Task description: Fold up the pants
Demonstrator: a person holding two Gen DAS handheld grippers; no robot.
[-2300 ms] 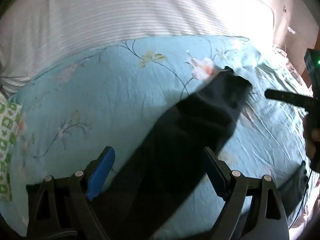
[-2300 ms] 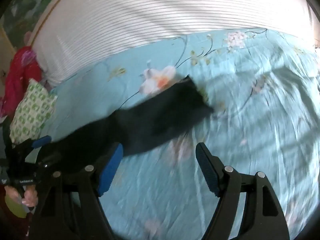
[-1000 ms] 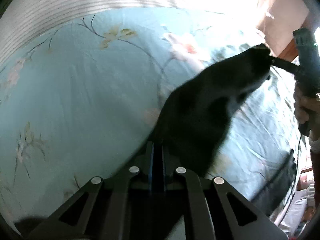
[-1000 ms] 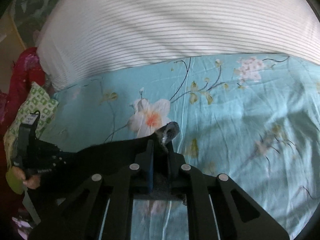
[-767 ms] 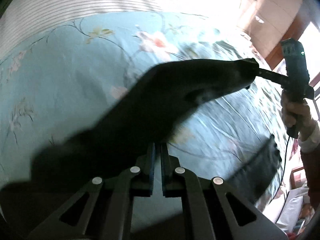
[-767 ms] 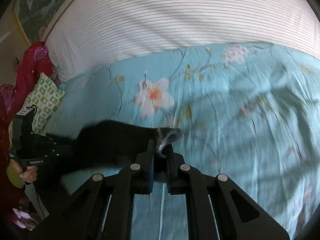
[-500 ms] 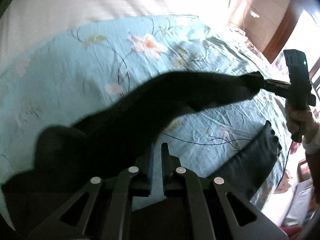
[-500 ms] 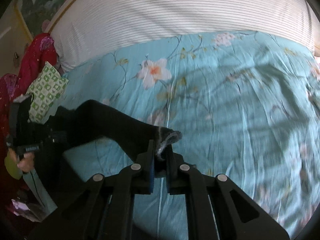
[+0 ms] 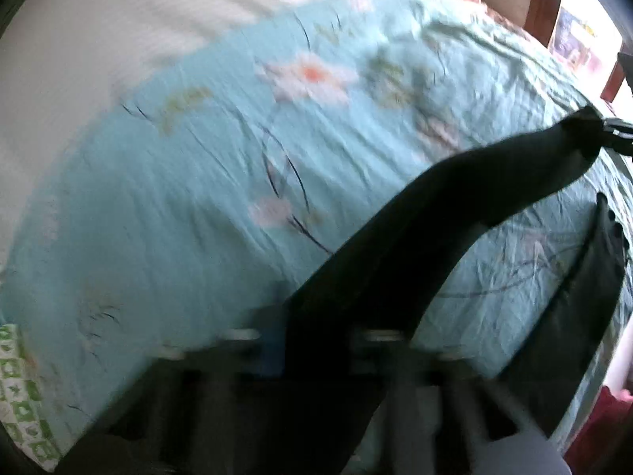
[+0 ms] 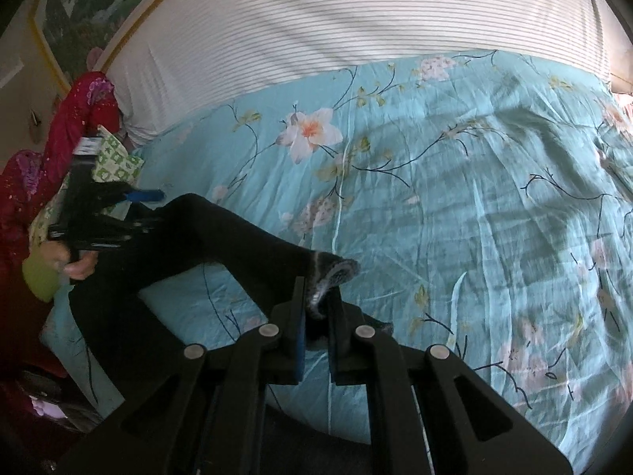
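Pants up off the bed, still early in the fold

In the right wrist view, at mid left of the frame, our left gripper (image 10: 152, 208) seems clamped on the far end of the black pants (image 10: 221, 237), though that end is small and we can't be fully sure; the left wrist view is too blurry to settle it. At lower centre our right gripper (image 10: 316, 308) is pinched tight on the grey-lined edge of the fabric. The pants hang stretched between the two over the floral bedspread (image 10: 455, 198), one part drooping at lower left. We reckon the next move is laying them down flat, keeping the tension even.
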